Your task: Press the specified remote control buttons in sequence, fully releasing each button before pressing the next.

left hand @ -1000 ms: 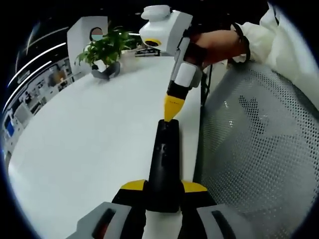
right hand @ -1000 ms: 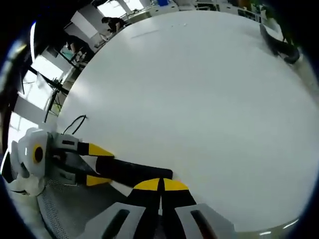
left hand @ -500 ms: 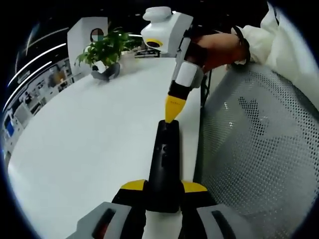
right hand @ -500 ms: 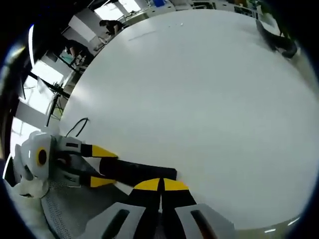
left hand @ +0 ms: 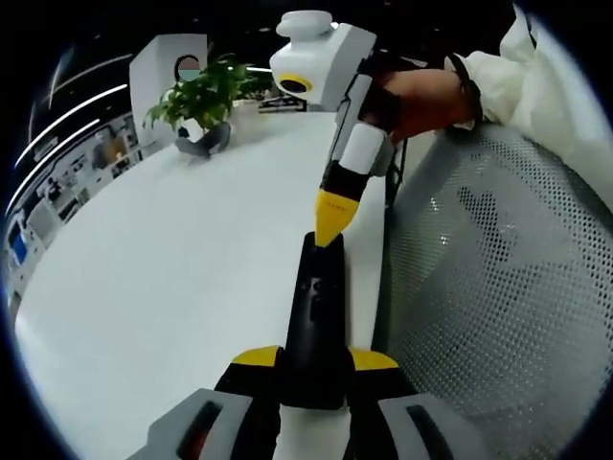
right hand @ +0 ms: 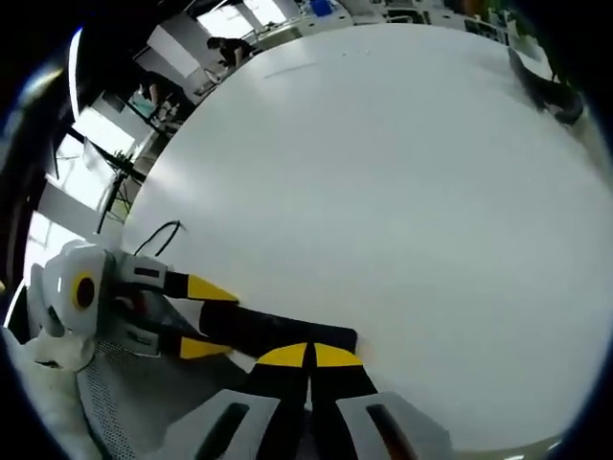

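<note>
Left gripper view: black remote control (left hand: pixel 314 316) running up the middle of the frame from bottom centre, near the desk's edge, its near end clamped between the yellow-tipped jaws of the left gripper (left hand: pixel 314 369). Right gripper (left hand: pixel 329 222) coming down from the upper centre, held by a hand (left hand: pixel 421 91) at upper right in a white sleeve (left hand: pixel 536 86); its yellow tips drawn together to a single point and meeting the remote's far end. Whether a button is actually pushed in: cannot tell. White desk (left hand: pixel 172 249) spreading over the left half of the frame, a potted plant (left hand: pixel 203 101) at upper left beside a dark curved object. Grey mesh chair back (left hand: pixel 498 287) taking the right side of the frame.

Right gripper view: same contact seen from the other end. Own jaws of the right gripper (right hand: pixel 308 356) rising at bottom centre, yellow tips pressed flat together with nothing between them, resting on the remote control (right hand: pixel 278 331), here lying across the lower left of the frame. Left gripper (right hand: pixel 203 316) entering from the left edge, a yellow tip on each side of the remote. Desk (right hand: pixel 383 192) occupying most of the frame, a thin black cable (right hand: pixel 153 235) at its left edge, the dark curved object at upper right. Windows and office furniture along the upper left, not visible from the other gripper; mesh chair showing here merely as a sliver at lower left.
</note>
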Demonstrator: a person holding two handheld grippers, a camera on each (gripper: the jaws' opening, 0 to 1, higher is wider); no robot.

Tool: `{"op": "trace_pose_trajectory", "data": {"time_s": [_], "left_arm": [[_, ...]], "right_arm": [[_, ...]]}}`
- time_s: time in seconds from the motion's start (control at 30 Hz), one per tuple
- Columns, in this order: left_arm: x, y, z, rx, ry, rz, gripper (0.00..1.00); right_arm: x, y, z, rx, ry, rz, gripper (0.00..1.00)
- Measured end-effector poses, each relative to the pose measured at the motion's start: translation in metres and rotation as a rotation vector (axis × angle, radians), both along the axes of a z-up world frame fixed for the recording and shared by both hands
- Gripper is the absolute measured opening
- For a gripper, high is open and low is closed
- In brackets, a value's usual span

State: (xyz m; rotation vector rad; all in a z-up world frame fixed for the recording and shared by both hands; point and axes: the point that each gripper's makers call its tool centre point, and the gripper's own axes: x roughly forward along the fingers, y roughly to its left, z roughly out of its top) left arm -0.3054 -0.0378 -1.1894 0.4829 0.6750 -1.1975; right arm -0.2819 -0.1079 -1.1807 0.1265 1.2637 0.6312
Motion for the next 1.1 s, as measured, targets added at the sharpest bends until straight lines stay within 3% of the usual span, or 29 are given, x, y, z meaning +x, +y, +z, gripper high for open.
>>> {"op": "trace_pose_trajectory", "data": {"time_s": [0.63, 1.0, 1.1], "left_arm": [[0.0005, 0.0072, -0.0007, 0.01, 0.008, 0.014, 0.25], [-0.002, 0.004, -0.0005, 0.005, 0.003, -0.005, 0.24], [-0.0013, 0.0036, -0.0004, 0.005, 0.003, -0.006, 0.24]], "right_arm": [[0.0019, -0.0046, -0.0004, 0.087, 0.032, -0.101, 0.0], [0.0032, -0.0045, 0.0015, 0.067, 0.02, -0.079, 0.0], [0.0038, -0.0021, 0.0044, 0.101, 0.032, -0.091, 0.0]]}}
